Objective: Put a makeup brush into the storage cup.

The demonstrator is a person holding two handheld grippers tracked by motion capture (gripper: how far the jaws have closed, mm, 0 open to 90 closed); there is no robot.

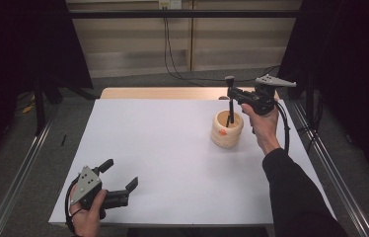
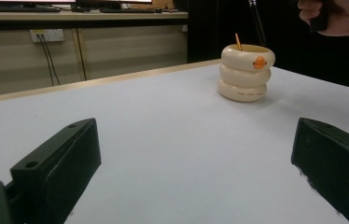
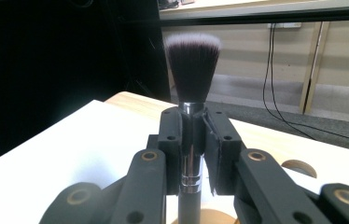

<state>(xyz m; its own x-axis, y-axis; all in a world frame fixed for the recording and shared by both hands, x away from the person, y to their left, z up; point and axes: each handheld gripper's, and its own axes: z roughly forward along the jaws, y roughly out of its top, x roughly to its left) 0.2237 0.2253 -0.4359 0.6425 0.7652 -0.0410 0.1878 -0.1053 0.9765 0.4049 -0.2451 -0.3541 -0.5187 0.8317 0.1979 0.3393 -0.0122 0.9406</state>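
A cream ringed cup [image 1: 227,129] with an orange duck mark stands on the right half of the white table [image 1: 163,163]; it also appears far off as the cup [image 2: 247,73] in the left gripper view, with a thin orange stick poking from it. My right gripper [image 1: 230,95] hovers just above the cup, shut on a makeup brush [image 3: 191,93] held upright, bristles up, its black handle [image 1: 231,112] reaching down into the cup. My left gripper [image 1: 121,175] rests at the table's near left corner, jaws wide apart, nothing between them.
A wooden strip [image 1: 163,93] runs along the table's far edge. Metal rails [image 1: 19,173] flank both sides. Cables [image 1: 172,54] hang down the back wall. Dark curtains close in left and right.
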